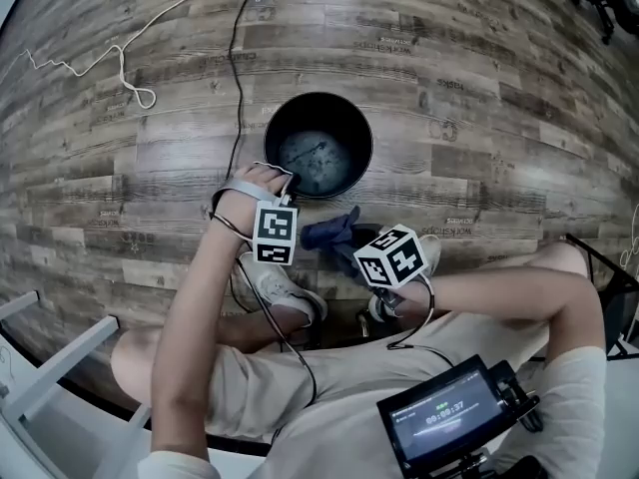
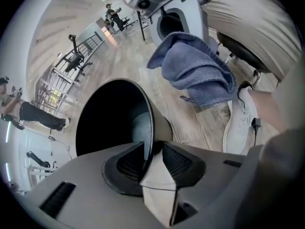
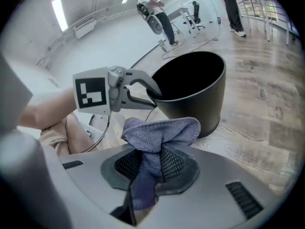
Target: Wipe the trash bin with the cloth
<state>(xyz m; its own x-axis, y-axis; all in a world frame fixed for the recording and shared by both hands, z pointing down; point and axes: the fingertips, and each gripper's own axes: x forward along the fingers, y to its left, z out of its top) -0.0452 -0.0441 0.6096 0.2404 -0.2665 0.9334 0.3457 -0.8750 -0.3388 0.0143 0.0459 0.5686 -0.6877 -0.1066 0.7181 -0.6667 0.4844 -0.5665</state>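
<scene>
My right gripper (image 3: pixel 151 149) clamped on blue cloth (image 3: pixel 162 130); black trash bin (image 3: pixel 190 89) upright, straight ahead of it, near, not touching. My left gripper (image 2: pixel 151 151) astride near rim (image 2: pixel 151 118), narrow, gap beside one pad, not pinching by my read. Right one nearer for wiping

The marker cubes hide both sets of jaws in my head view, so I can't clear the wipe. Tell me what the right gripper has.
Observer: In the right gripper view, the right gripper is clamped on the blue cloth, which bunches up above its jaws.
Operator: Now check the left one.
Observer: The left gripper straddles the rim of the trash bin, with one jaw inside and one outside. A gap seems to show on the outer side, so it doesn't look pinched.
Operator: Report whether the cloth touches the bin.
Observer: The left gripper view shows it held in the air, apart from the bin.
</scene>
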